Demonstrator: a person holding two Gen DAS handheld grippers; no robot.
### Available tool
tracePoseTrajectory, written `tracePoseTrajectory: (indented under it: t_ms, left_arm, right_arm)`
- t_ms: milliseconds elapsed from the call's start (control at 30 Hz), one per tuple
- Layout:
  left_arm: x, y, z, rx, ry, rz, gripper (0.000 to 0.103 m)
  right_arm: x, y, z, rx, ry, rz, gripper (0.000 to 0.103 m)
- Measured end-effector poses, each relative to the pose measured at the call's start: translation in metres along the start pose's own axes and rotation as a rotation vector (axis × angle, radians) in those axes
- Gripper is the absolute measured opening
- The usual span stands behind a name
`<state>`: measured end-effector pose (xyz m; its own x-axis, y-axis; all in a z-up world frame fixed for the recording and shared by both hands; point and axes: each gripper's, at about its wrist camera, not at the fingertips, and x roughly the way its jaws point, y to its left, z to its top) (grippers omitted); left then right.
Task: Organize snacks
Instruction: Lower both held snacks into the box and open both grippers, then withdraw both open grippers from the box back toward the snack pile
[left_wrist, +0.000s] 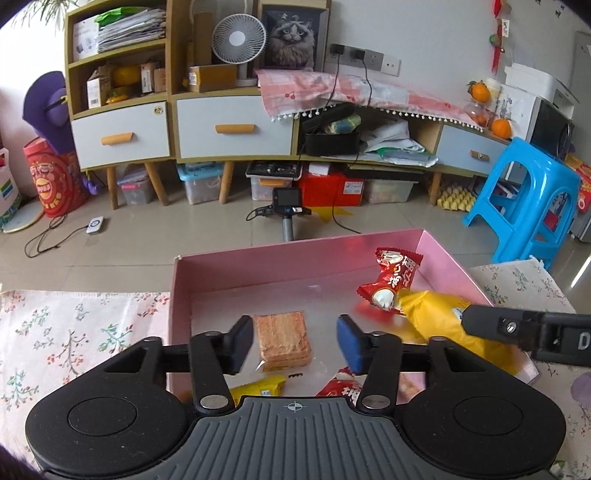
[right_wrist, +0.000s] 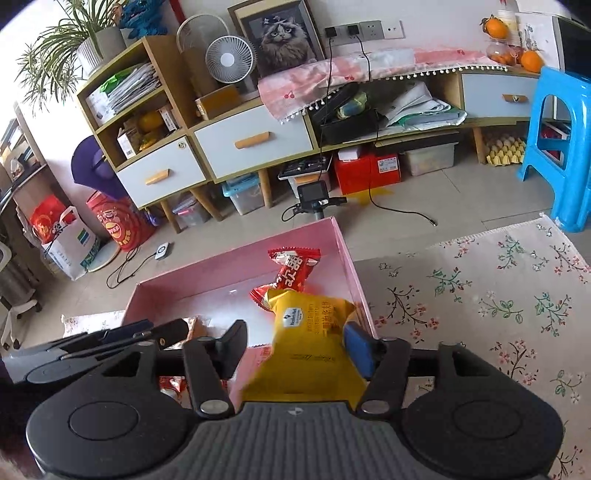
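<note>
— Where are the snacks?
— Inside the shallow pink cardboard box (left_wrist: 229, 269) on the floral cloth-covered table (left_wrist: 74, 332); a clear-wrapped orange wafer biscuit (left_wrist: 283, 340) lies flat on the box floor toward its near edge; a red candy-style packet (left_wrist: 393, 281) leans toward the far right corner, touching a yellow foil snack bag (right_wrist: 314, 332) along the right wall.
— And the claws?
— The left claw (left_wrist: 295, 341) is spread wide, the wafer between its fingers but untouched; the right claw (right_wrist: 295, 350) straddles the yellow bag, fingers apart; whether the blue pad (right_wrist: 358, 349) presses the bag, I cannot tell.
— Anything else?
— More red and yellow wrappers sit at the box's near edge, partly hidden.
</note>
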<state>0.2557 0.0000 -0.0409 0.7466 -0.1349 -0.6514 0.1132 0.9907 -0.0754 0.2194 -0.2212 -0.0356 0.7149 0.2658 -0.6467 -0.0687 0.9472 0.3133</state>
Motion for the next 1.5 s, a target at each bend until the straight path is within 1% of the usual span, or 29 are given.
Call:
tracePoseTrajectory:
  t_ms: [100,133,267,367,433,567,767,833,967,1067,1200,1400,1500]
  left_arm:
    - [-0.009,0.001,0.000,-0.002,0.000,0.005,0.062]
    - [-0.012,0.001,0.000,-0.002,0.000,0.007,0.063]
    - [-0.029,0.001,0.000,-0.007,-0.001,0.010,0.068]
    - [-0.042,0.001,-0.002,-0.016,0.000,0.009,0.073]
    - [-0.052,0.001,-0.004,-0.024,0.004,0.009,0.075]
    - [-0.069,0.001,-0.010,-0.033,0.015,0.010,0.080]
    - [-0.094,0.003,-0.024,-0.036,0.033,0.011,0.082]
    - [-0.102,0.005,-0.030,-0.041,0.040,0.014,0.084]
    - [-0.118,0.006,-0.042,-0.030,0.051,0.030,0.086]
    - [-0.130,0.008,-0.052,-0.041,0.055,0.035,0.089]
    - [-0.144,0.009,-0.067,-0.052,0.070,0.031,0.090]
    - [-0.161,0.013,-0.094,-0.074,0.095,0.024,0.092]
    - [-0.165,0.013,-0.105,-0.058,0.098,0.027,0.092]
  right_arm:
    - [-0.008,0.003,0.003,-0.001,-0.014,-0.011,0.065]
    - [-0.010,0.003,0.005,0.000,-0.019,-0.014,0.067]
    - [-0.025,0.005,0.010,0.009,-0.027,-0.026,0.071]
    - [-0.039,0.009,0.012,0.004,-0.024,-0.030,0.073]
    - [-0.049,0.012,0.012,-0.004,-0.027,-0.035,0.078]
    - [-0.065,0.017,0.008,-0.009,-0.017,-0.037,0.079]
    - [-0.085,0.023,-0.002,-0.009,0.012,-0.040,0.082]
    - [-0.092,0.027,-0.008,-0.012,0.022,-0.034,0.086]
    - [-0.102,0.033,-0.020,-0.022,0.043,-0.032,0.087]
    - [-0.109,0.035,-0.030,-0.026,0.062,-0.030,0.088]
    - [-0.118,0.036,-0.043,-0.022,0.079,-0.031,0.089]
    - [-0.130,0.036,-0.066,-0.052,0.082,-0.048,0.090]
    - [-0.132,0.033,-0.077,-0.061,0.074,-0.048,0.090]
